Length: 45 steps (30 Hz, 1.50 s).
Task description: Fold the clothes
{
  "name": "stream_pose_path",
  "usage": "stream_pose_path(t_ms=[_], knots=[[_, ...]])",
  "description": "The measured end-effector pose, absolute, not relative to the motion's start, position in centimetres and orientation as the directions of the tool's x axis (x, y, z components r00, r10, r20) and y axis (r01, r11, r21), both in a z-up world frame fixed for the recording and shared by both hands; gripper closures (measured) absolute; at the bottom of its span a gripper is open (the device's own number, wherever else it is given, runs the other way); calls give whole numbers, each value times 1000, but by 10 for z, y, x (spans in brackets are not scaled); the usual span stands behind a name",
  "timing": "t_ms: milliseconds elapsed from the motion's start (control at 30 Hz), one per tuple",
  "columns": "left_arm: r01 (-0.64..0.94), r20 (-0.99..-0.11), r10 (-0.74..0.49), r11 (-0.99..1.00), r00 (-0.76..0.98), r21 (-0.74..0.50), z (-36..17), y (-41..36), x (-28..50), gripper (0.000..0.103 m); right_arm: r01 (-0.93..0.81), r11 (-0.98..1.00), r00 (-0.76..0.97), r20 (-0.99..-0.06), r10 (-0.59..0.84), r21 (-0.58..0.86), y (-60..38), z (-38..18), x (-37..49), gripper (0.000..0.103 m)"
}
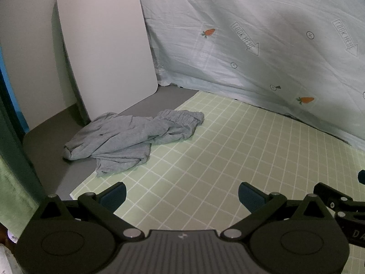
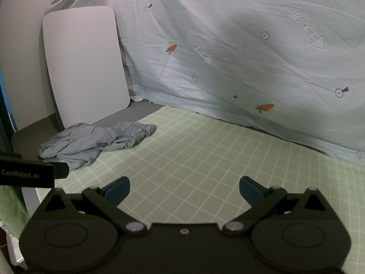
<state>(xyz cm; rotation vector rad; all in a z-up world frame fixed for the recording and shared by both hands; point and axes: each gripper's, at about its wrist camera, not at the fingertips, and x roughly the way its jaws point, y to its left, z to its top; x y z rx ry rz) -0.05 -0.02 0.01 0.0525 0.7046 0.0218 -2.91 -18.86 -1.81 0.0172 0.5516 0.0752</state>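
Far left, a white rounded-corner board (image 1: 102, 45) leans upright against the wall. Just in front of it, the crumpled grey fabric garment (image 1: 130, 137) lies in a heap, half on the grey surface (image 1: 45, 141), half on the pale green grid-lined mat (image 1: 228, 159). Left gripper (image 1: 182, 197) hovers over the mat, jaws wide, holding nothing. Right gripper (image 2: 184, 190) likewise: spread wide, empty, well apart from the garment. Behind, a pale blue carrot-print sheet (image 1: 262, 34).

Black grippers, blue-padded fingers (image 1: 115, 195), silver pivot screws (image 2: 134, 226), "GenRobot.AI" lettering.
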Motion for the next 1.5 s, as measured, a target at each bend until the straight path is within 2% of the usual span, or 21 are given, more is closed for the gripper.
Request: stream_pose_path(t_ms=[1500], knots=[[-1, -649, 42, 998, 760, 63, -3, -6, 1, 0, -70, 997, 849, -523, 80, 39, -191, -17, -31, 0]])
